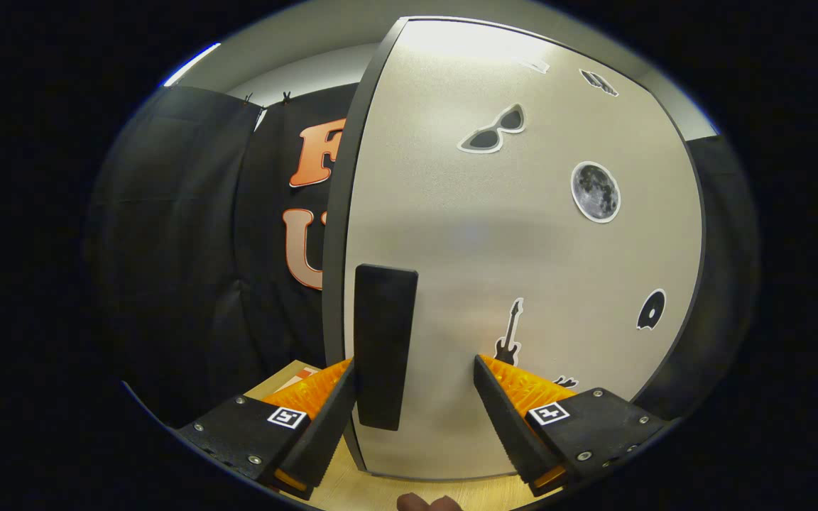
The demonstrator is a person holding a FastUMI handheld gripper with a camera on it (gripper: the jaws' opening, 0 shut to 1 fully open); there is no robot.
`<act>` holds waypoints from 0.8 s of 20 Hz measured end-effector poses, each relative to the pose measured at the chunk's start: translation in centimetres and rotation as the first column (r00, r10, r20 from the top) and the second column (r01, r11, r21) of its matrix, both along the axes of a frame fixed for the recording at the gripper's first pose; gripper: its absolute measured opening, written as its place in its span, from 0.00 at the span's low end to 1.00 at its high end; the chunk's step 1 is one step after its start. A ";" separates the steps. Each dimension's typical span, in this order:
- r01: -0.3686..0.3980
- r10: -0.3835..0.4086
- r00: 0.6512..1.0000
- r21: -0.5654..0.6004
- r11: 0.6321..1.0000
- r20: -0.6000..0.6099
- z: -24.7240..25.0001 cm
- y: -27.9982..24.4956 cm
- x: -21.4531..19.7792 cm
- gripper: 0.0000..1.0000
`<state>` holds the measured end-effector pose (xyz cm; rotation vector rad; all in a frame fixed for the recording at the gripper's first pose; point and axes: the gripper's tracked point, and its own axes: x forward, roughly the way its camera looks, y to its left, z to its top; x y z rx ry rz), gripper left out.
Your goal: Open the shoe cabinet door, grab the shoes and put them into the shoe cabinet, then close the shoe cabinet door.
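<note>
My gripper (415,397) is spread wide and grips nothing; one finger sits just left of the upright black handle (383,346) and the other is well clear of it to the right. The handle stands between my fingers, closer to the left one, fixed near the left edge of the cabinet door (522,255) straight ahead. Below my fingers lies the pale wooden surface (373,490). Farther up the door are stickers: a guitar (509,333), a moon (595,191) and sunglasses (495,130).
</note>
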<state>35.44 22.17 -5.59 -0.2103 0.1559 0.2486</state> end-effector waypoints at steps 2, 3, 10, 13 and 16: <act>0.003 -0.003 1.000 0.005 1.000 -0.001 0.3 -0.2 -0.4 0.97; 0.002 -0.002 1.000 0.007 1.000 0.011 0.8 -0.2 -0.8 0.97; 0.014 -0.014 0.999 -0.008 1.000 0.028 2.3 -3.6 -9.5 0.95; 0.040 -0.039 0.999 -0.022 0.999 0.036 3.1 -6.1 -13.3 0.95; 0.055 -0.054 0.998 -0.018 0.998 0.034 4.1 -8.7 -16.9 0.95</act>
